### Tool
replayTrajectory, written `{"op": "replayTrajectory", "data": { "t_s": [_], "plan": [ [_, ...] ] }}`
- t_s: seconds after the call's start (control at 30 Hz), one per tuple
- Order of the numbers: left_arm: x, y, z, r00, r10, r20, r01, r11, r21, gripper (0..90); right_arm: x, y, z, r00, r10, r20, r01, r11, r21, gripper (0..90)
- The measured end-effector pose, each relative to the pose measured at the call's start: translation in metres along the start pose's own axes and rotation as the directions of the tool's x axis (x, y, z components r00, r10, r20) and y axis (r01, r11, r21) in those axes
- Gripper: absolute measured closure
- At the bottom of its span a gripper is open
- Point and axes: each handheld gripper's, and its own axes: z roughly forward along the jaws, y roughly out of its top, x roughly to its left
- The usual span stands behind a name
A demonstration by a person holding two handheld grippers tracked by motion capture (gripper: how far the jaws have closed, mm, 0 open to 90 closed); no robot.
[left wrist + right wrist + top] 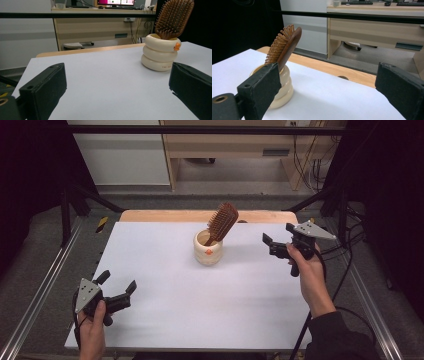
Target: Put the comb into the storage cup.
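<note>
Hairbrush (pixel 222 222) leans in cup (pixel 208 251) mid-table; 2 grippers, left (pixel 118 283) & right (pixel 276 238), gape apart.

hairbrush (pixel 222 221): brown wood, smooth with a slight sheen on the back; bristle pins the same brown, closely set. holder (pixel 208 249): cream, ceramic-looking, smooth and faintly glossy, formed as stacked rounded rings, with a small orange mark near the rim. counter (pixel 200 295): white top, matt and even; bare pale wood along the far edge. left tongs (pixel 118 288) and right tongs (pixel 278 238): jaws matt black with a fine-grained, rubbery-looking surface; top plate grey, flat, dull.
</note>
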Motion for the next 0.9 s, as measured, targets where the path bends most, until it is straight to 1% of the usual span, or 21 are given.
{"op": "replayTrajectory", "data": {
  "t_s": [0.03, 0.07, 0.47, 0.53, 0.9],
  "plan": [
    [0.000, 0.000, 0.000, 1.0000, 0.000, 0.000, 0.000, 1.0000, 0.000, 1.6, 0.000, 0.000, 0.000, 1.0000, 0.000, 0.000, 0.000, 1.000, 0.000, 6.5],
    [0.000, 0.000, 0.000, 1.0000, 0.001, 0.000, -0.001, 1.0000, 0.000, 1.6, -0.001, -0.002, -0.004, 1.0000, -0.006, 0.003, 0.006, 1.000, 0.001, 6.4],
    [0.000, 0.000, 0.000, 1.0000, 0.000, 0.000, 0.000, 1.0000, 0.001, 1.6, -0.006, -0.014, -0.023, 0.9999, -0.006, 0.011, 0.006, 1.000, 0.000, 5.9],
    [0.001, 0.000, 0.000, 1.0000, -0.001, 0.000, 0.001, 1.0000, 0.001, 1.6, -0.008, -0.018, -0.028, 0.9999, -0.006, 0.014, 0.006, 1.000, 0.000, 5.8],
    [0.001, 0.000, -0.001, 1.0000, -0.002, 0.004, 0.002, 1.0000, -0.001, 1.6, -0.016, -0.034, -0.045, 0.9993, 0.026, 0.028, -0.026, 1.000, -0.012, 5.8]
  ]
}}
